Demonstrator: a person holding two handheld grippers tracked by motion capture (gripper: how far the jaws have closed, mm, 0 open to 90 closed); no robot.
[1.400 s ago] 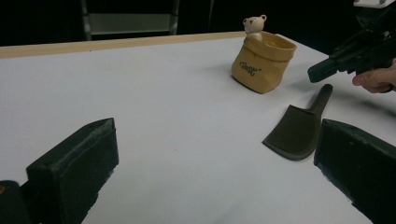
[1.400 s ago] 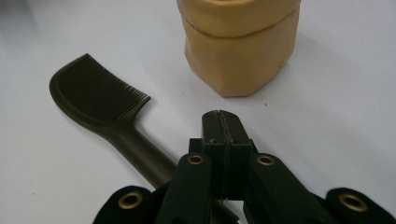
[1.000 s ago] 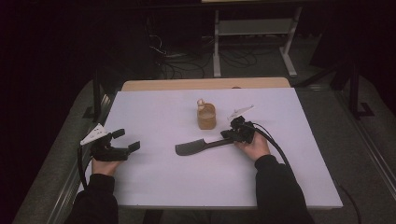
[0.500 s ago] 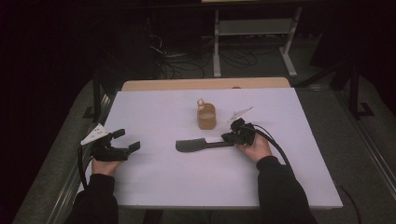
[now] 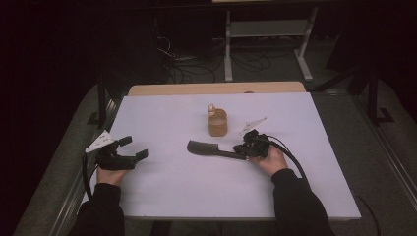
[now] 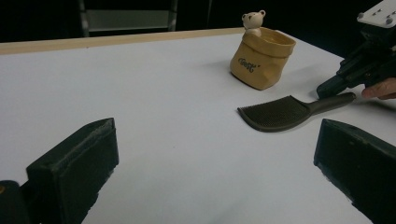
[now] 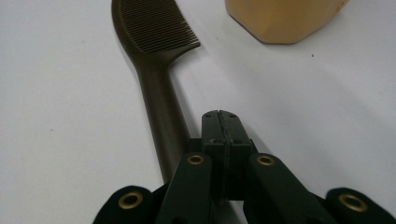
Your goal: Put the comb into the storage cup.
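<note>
— What sort of place is this?
— A lab or test room. A white table (image 5: 162, 123) sits in a dark room, cables (image 5: 182, 61) run across the floor, and a metal stand (image 5: 268, 34) waits behind.

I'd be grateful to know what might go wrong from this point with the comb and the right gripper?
The right gripper is shut with its jaws pressed together beside the comb handle, not around it, so a lift may leave the comb behind. A sideways nudge could slide the comb toward the nearby bear pot.
</note>
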